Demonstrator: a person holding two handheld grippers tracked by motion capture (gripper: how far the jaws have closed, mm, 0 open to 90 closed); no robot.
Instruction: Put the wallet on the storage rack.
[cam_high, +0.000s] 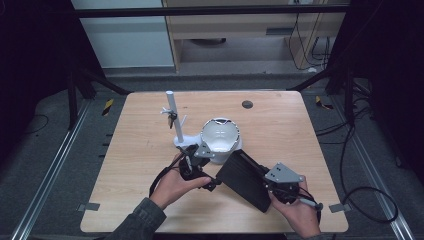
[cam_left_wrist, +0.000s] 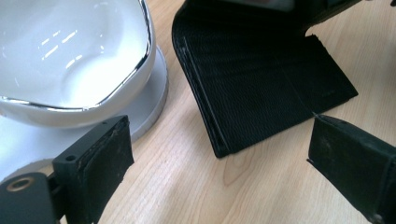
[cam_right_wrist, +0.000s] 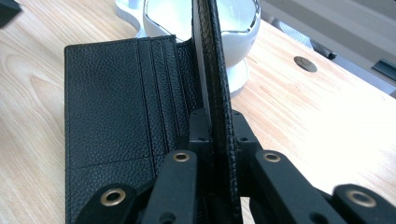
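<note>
Wallet (cam_right_wrist: 116, 107) — long axis toward bowl (cam_right_wrist: 233, 28)

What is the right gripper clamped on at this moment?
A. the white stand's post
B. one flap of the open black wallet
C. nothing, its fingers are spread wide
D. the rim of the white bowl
B: in the right gripper view the right gripper has its fingers pressed on an upright flap of the black wallet, whose other flap lies on the table.
</note>
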